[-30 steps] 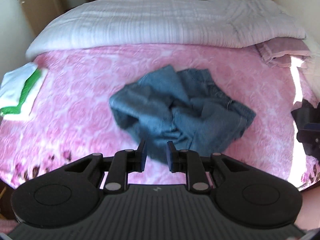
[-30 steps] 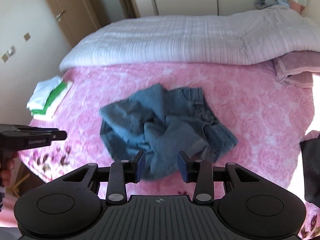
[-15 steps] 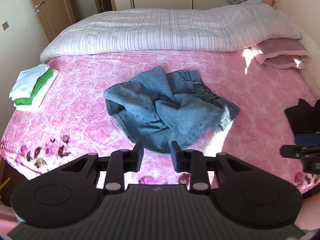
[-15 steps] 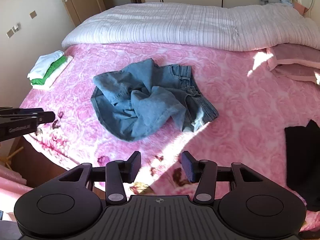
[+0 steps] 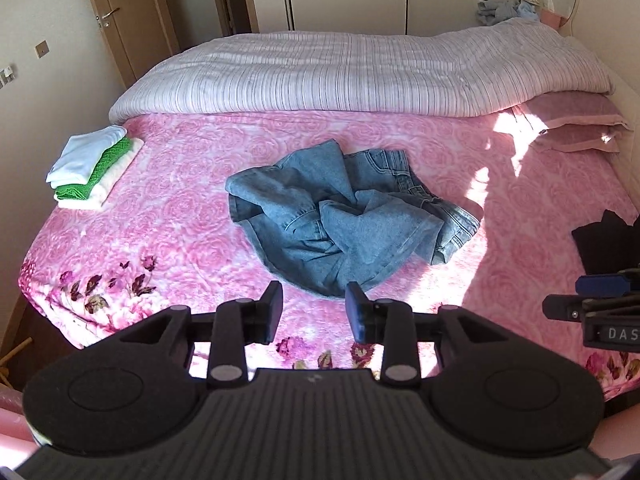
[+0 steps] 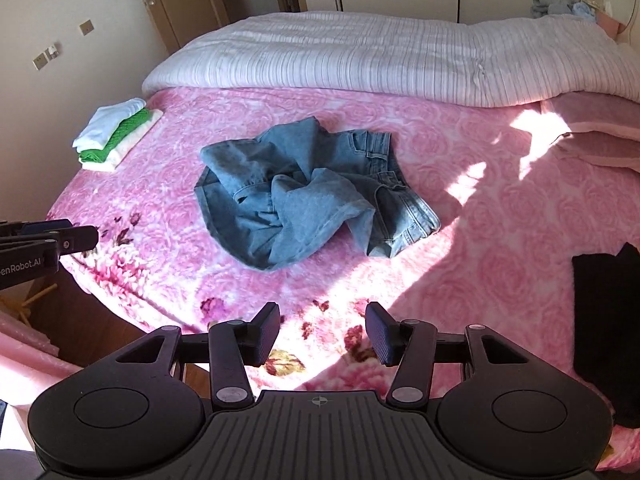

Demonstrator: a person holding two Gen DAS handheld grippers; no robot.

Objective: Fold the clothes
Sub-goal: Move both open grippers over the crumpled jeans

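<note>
A crumpled pair of blue denim shorts lies in a heap in the middle of the pink flowered bedspread. My left gripper hovers over the bed's near edge, just short of the denim, its jaws opening with nothing between them. My right gripper hangs further back over the near edge, its jaws also opening and empty. Each gripper shows at the side of the other's view: the right one and the left one.
A folded stack of white and green clothes sits at the bed's left edge. A striped quilt covers the far half, with a pink pillow on the right. A black garment lies at the right edge. A door stands behind.
Both grippers have pulled back from the denim shorts toward the bed's near edge, and their jaws have spread wider. The shorts lie where they were.
</note>
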